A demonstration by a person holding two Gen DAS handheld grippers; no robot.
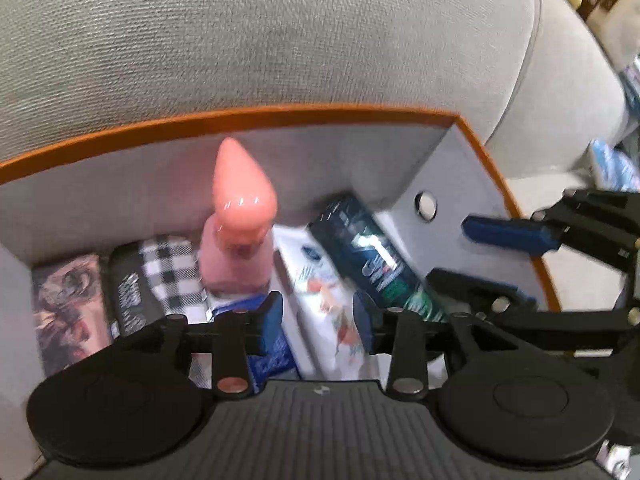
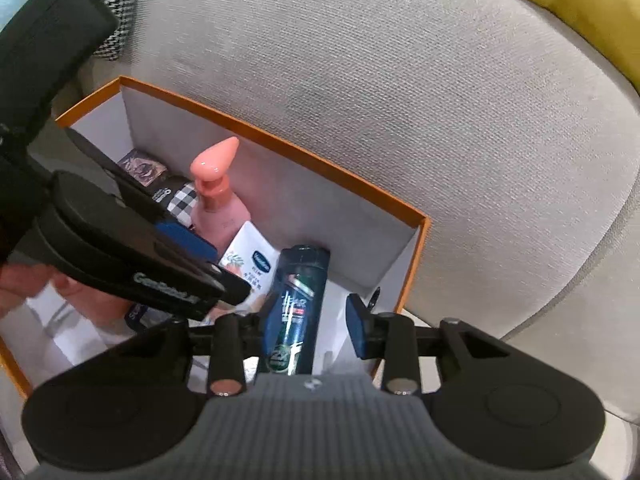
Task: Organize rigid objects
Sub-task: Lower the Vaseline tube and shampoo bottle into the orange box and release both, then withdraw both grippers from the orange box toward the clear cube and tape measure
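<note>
An orange-rimmed white box [image 1: 248,114] [image 2: 320,162] stands against a grey sofa. Inside are a pink pump bottle [image 1: 240,236] [image 2: 218,200], a dark green shampoo bottle [image 1: 372,256] [image 2: 298,308], a white lotion tube [image 1: 324,304] [image 2: 252,266], a checked black-and-white pack [image 1: 160,276] [image 2: 182,196] and a patterned card box [image 1: 66,304] [image 2: 142,164]. My left gripper [image 1: 318,320] is open and empty above the lotion tube. My right gripper [image 2: 310,326] is open, its fingers either side of the shampoo bottle without touching it.
The grey sofa cushion [image 1: 260,32] [image 2: 440,80] rises behind the box. A yellow cushion [image 2: 576,4] lies at top right. The right gripper [image 1: 520,248] shows over the box's right wall in the left view; the left gripper's body [image 2: 132,256] crosses the right view.
</note>
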